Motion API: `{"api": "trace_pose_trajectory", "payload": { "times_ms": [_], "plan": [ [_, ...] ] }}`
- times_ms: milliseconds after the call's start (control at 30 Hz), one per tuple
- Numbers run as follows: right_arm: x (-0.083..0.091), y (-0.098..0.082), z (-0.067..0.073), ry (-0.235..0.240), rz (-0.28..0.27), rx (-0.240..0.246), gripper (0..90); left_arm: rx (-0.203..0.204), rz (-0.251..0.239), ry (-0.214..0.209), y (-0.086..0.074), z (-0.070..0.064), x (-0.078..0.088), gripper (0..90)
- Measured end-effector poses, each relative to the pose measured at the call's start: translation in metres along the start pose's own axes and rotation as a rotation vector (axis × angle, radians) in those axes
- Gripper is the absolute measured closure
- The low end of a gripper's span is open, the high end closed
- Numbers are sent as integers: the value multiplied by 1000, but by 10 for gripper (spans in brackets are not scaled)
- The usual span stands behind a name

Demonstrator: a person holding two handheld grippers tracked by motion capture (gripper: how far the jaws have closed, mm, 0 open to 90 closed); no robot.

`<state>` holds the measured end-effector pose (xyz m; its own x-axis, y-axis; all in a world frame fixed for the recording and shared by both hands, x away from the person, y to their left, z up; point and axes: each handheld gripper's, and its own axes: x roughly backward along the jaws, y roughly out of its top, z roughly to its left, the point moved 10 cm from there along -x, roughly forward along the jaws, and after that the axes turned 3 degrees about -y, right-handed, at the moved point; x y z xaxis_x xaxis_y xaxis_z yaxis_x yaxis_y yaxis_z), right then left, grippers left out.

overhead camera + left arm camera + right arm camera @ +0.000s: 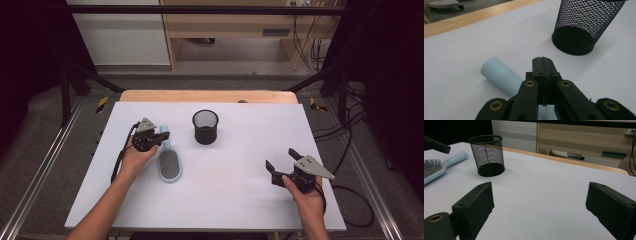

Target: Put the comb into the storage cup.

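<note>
A light blue hairbrush (169, 163) lies bristles up on the white table (235, 200), its handle (499, 75) pointing away from me. My left gripper (157, 139) hovers right over that handle, jaws pressed together with nothing between them (542, 60). A black mesh cup (205, 126) stands upright just beyond and to the right of it (584, 27). My right gripper (281, 159) sits at the near right of the table, open wide and empty (539, 202). From there, the cup (487, 155) and the brush (439, 168) appear far off to the left.
A wooden strip (207, 96) borders the table's far edge. Black frame bars and cables flank both sides. A cable (357, 200) trails from the right gripper over the table's right edge.
</note>
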<state>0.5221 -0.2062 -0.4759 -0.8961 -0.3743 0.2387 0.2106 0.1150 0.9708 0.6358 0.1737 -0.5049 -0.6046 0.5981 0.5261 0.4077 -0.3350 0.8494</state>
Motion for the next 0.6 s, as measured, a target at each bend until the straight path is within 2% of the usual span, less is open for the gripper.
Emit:
{"api": "trace_pose_trajectory", "payload": {
  "times_ms": [333,600],
  "plan": [
    [1,0,0,-4,-1,-3,79,-15,14,-7,0,-2,-6,900],
    [1,0,-1,-2,0,-6,79,-31,49,-9,-2,0,-15,900]
  ]
}}
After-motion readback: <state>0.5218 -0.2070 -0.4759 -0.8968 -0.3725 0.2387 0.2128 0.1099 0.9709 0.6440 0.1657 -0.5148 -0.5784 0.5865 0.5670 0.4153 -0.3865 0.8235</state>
